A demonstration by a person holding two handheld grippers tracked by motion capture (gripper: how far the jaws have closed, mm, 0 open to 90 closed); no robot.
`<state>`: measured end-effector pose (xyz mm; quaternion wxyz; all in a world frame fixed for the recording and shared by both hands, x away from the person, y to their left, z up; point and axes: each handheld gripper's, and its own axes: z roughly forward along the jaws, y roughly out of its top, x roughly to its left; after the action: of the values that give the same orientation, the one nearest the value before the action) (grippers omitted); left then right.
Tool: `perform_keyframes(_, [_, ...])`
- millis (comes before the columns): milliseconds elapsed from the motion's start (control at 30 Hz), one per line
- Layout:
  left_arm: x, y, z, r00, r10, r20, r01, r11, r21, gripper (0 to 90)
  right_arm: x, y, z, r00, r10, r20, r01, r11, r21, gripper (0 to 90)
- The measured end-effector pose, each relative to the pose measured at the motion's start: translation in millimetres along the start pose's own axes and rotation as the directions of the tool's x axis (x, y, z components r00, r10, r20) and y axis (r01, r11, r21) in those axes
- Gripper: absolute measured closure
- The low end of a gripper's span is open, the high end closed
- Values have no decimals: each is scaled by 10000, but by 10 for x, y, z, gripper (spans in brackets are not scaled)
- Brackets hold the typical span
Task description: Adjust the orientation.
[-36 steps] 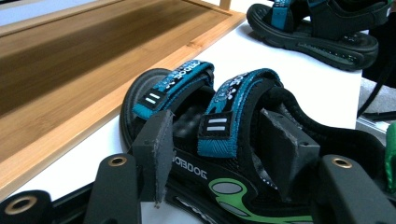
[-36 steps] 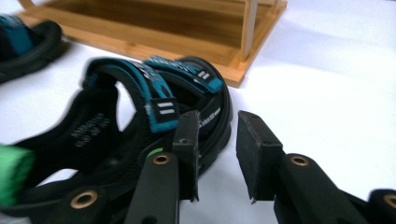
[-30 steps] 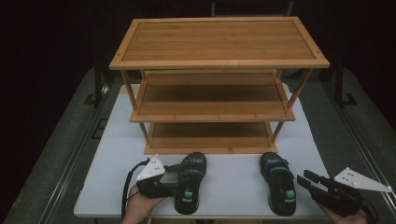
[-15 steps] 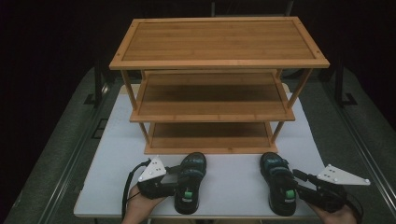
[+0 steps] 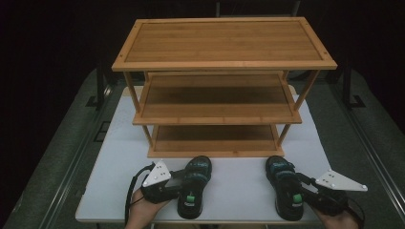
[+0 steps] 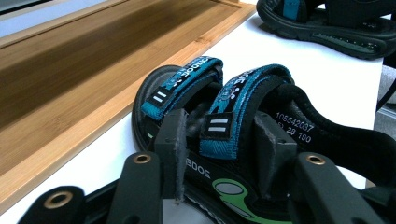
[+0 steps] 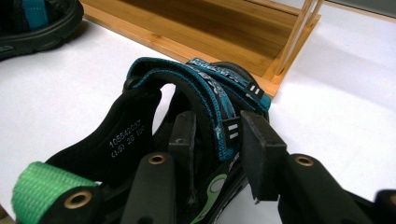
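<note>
**A:** Where are the sandals?

**B:** Both stand on the white table point(image 5: 239, 186), just in front of the wooden rack point(image 5: 217, 107). The left sandal point(image 5: 193, 191) has the left gripper point(image 6: 219, 144) astride its rear teal strap point(image 6: 229, 123), jaws narrow, one outside and one under the strap. The right gripper point(image 7: 217, 140) sits likewise on the right sandal point(image 5: 285, 193), around its strap point(image 7: 224, 116).

**A:** How will they handle?

**B:** Probably light, with a stiff sole and soft webbing. The strap looks a sound hold, though the shoe may swing and tip beneath it.
</note>
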<state>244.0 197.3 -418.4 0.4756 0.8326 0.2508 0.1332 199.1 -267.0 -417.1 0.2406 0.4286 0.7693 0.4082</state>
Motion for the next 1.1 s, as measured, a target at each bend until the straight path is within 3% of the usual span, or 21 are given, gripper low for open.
perform_keyframes(567, [11, 4, -41, 9994, 32, -353, -34, 10000, -41, 732, -8, -8, -15, 9997, 201, 162, -199, 9997, -114, 757])
perform_keyframes(833, [1, 7, -45, 9986, -97, -522, 90, 9999, -146, 749, -8, -5, -25, 9991, 429, 49, -428, 9989, -188, 768])
perform_keyframes(1100, [-17, 26, -85, 9978, -145, -647, 120, 9992, -389, 757, 55, 12, -43, 9993, 346, -104, -349, 9989, -303, 771])
